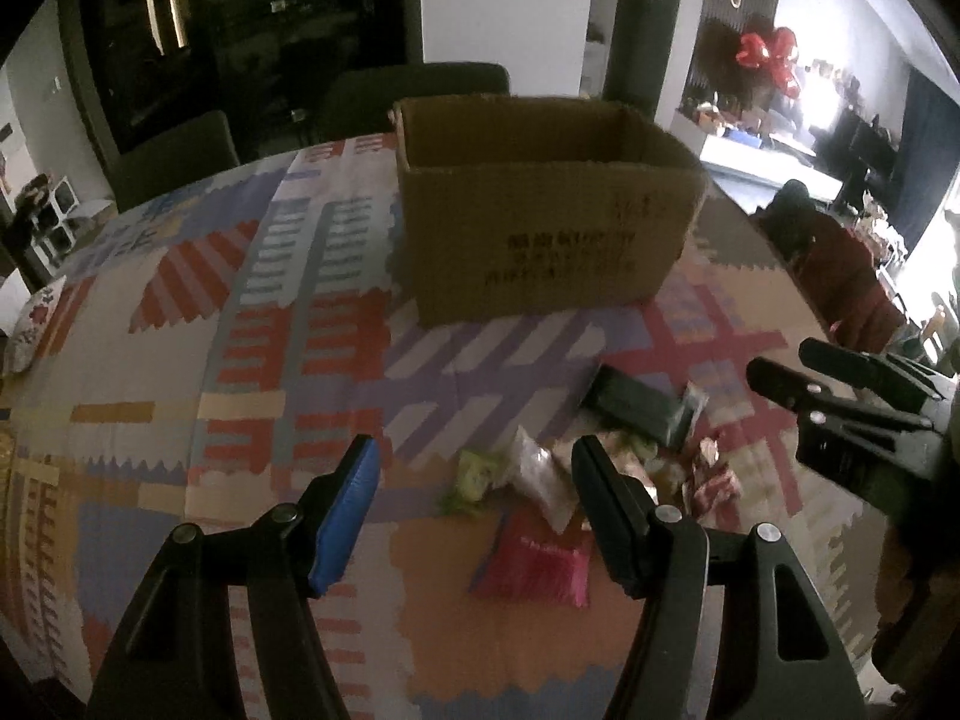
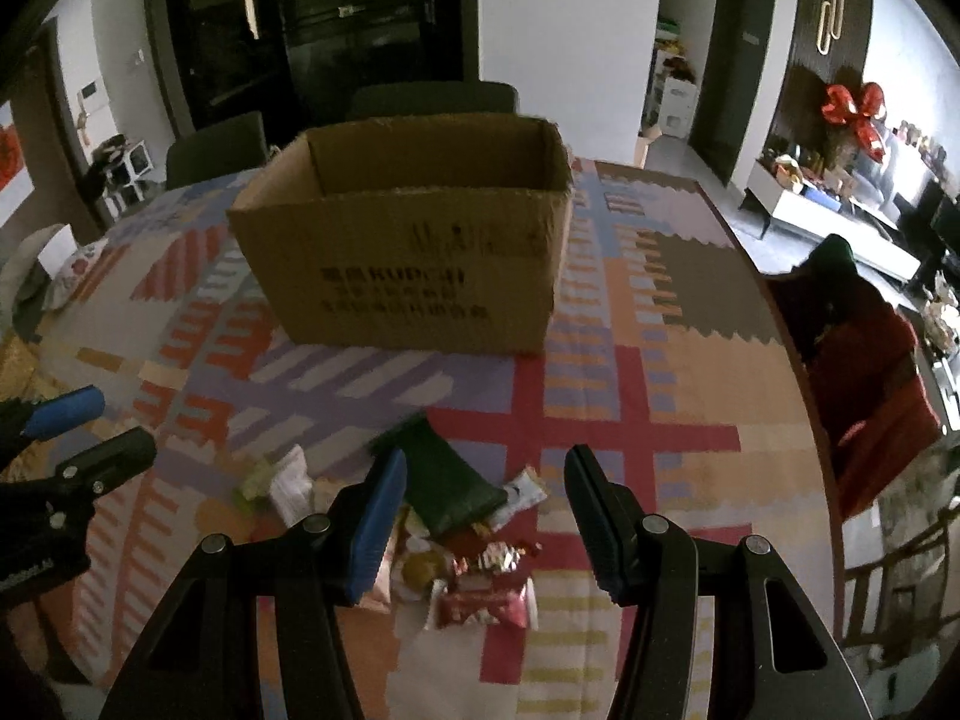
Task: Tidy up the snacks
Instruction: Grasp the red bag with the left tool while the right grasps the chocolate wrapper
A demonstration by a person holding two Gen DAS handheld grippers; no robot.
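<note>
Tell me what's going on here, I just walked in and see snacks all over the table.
A person is holding two grippers over a pile of snack packets on a patterned tablecloth. Both the left gripper and the right gripper are open and empty, angled down at the pile. An open cardboard box stands behind the pile; what shows of its inside looks empty. Nothing is picked up yet.

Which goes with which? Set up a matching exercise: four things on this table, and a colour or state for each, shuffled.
Things:
1. cardboard box
2. flat dark packet
3. pink packet
4. left gripper

Colour or state:
A. pink, nearest the left gripper
B. open, nothing between its fingers
C. brown, open at the top
D. dark green, on top of the pile

Pairs: 1-C, 2-D, 3-A, 4-B
</note>
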